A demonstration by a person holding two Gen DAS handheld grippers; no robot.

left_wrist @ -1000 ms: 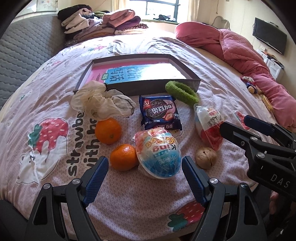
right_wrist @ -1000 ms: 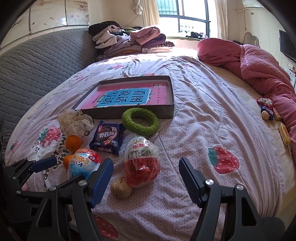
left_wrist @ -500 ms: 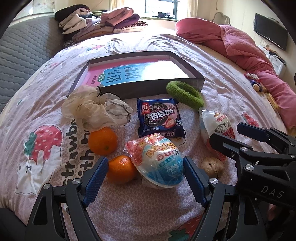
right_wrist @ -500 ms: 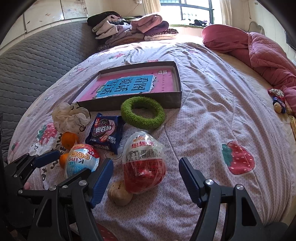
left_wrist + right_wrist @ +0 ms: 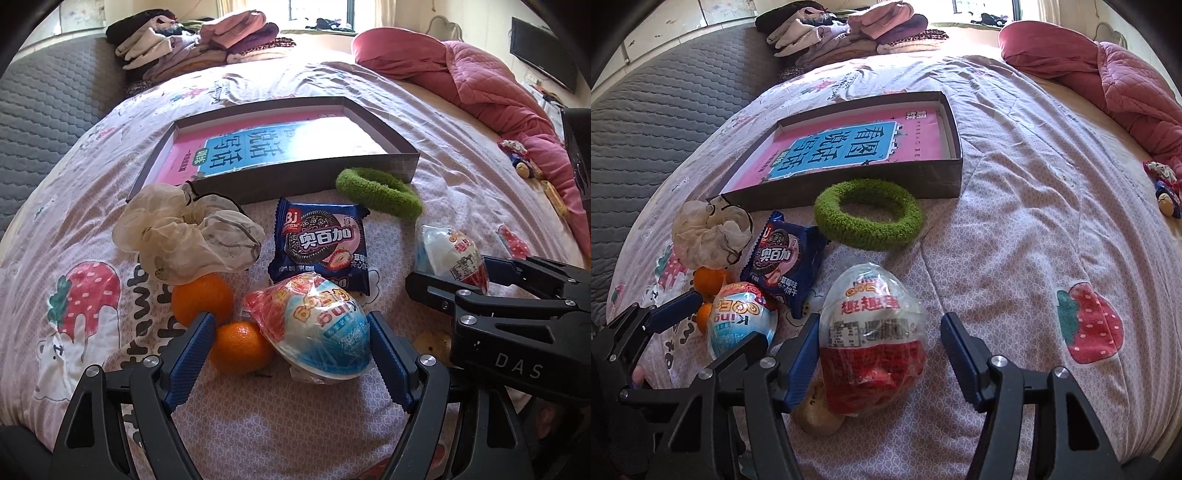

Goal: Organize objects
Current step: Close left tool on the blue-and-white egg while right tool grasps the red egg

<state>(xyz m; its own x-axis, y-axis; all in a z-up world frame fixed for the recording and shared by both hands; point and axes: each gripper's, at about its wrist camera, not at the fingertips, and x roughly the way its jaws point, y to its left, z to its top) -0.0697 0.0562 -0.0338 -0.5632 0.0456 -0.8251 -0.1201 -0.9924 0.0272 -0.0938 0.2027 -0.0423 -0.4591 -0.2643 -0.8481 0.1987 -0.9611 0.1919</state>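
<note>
On the bed (image 5: pixel 92 229), left to right: a crumpled cream scrunchie (image 5: pixel 184 236) at far left, touching the front wall of the shallow box (image 5: pixel 314 177) behind it. Just below the scrunchie, two oranges (image 5: pixel 202 299) side by side, the nearer one (image 5: pixel 242 347) right against the left finger of the left tongs (image 5: pixel 291 354). Between those blue fingers, a blue-and-white toy egg in plastic wrap (image 5: pixel 314 332), with the right finger touching or nearly touching its wrapper and the left finger held off by the orange; open, gripping nothing. Behind the egg, a dark blue cookie packet (image 5: pixel 319 247) lying flat, and beyond it to the right a green fuzzy ring (image 5: pixel 378 195) just in front of the box.

Further right, a red-and-white wrapped egg (image 5: pixel 873 339) set between the fingers of the right tongs (image 5: pixel 879 354). Jaws just been closing, left finger at the wrapper, right finger still apart from it; not yet clamped. Half hidden under the left finger, a walnut (image 5: pixel 818 415) touching the egg's lower edge.
</note>
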